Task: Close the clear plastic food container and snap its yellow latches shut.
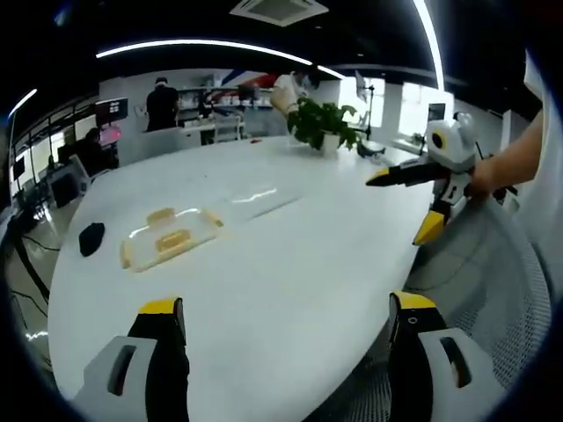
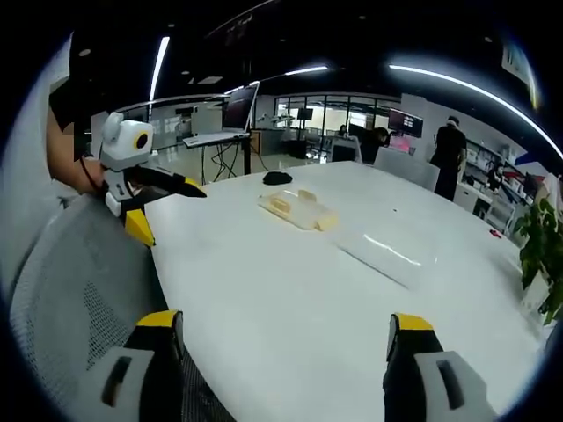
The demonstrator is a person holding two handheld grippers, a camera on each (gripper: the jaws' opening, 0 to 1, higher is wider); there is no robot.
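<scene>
A clear plastic piece with yellow latches (image 1: 171,236) lies flat on the white table (image 1: 290,264), left of centre. A second clear container piece (image 1: 259,198) lies just beyond it, apart from it. My left gripper (image 1: 286,309) is open over the near table edge, well short of both pieces. My right gripper (image 1: 413,198), held by a hand, hovers open at the table's right edge. In the right gripper view the latched piece (image 2: 297,209) and the clear piece (image 2: 387,255) lie ahead; my right gripper (image 2: 281,323) is open, and the left gripper (image 2: 158,204) hangs open at the left.
A black object (image 1: 91,237) lies near the table's left edge. A potted plant (image 1: 324,123) stands at the far side. A grey mesh chair (image 1: 493,272) is beside the table on the right. People and desks fill the background.
</scene>
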